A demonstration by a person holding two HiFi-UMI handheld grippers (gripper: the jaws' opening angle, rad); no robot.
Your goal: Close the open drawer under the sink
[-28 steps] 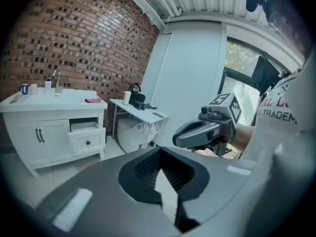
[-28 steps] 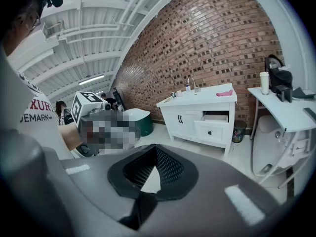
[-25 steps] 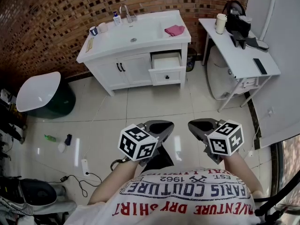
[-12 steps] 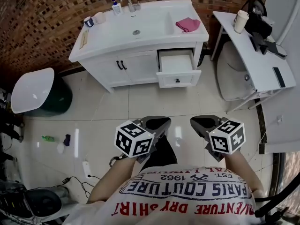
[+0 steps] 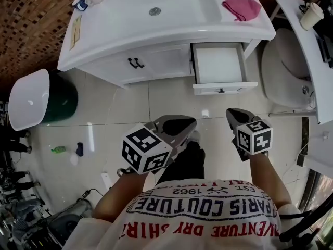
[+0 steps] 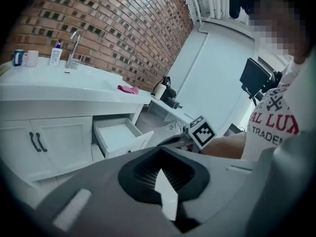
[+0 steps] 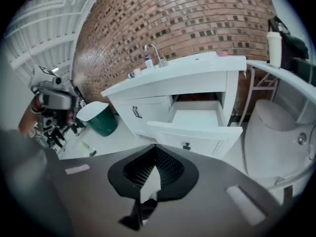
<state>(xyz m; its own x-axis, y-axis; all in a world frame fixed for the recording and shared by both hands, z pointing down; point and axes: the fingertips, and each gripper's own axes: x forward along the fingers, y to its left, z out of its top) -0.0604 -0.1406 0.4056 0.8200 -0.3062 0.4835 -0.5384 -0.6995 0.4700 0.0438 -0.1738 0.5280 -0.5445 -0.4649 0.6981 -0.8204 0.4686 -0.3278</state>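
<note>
The white vanity under the sink has one drawer pulled out at its right end, empty inside, with a small dark knob on the front panel. The same open drawer lies ahead-left in the left gripper view, while the drawer sits straight ahead in the right gripper view. My left gripper hovers over the floor tiles, shut and empty. My right gripper is shut too, holding nothing, a short way in front of the drawer's front panel and apart from it.
A pink cloth lies on the counter above the drawer. A green bin with a white lid stands left. A white side table with a cup and a rounded white seat crowd the right. A cable and a bottle lie on the floor.
The view has closed in on the vanity, and the open drawer now sits much nearer both grippers. Both grippers stay shut and empty.
</note>
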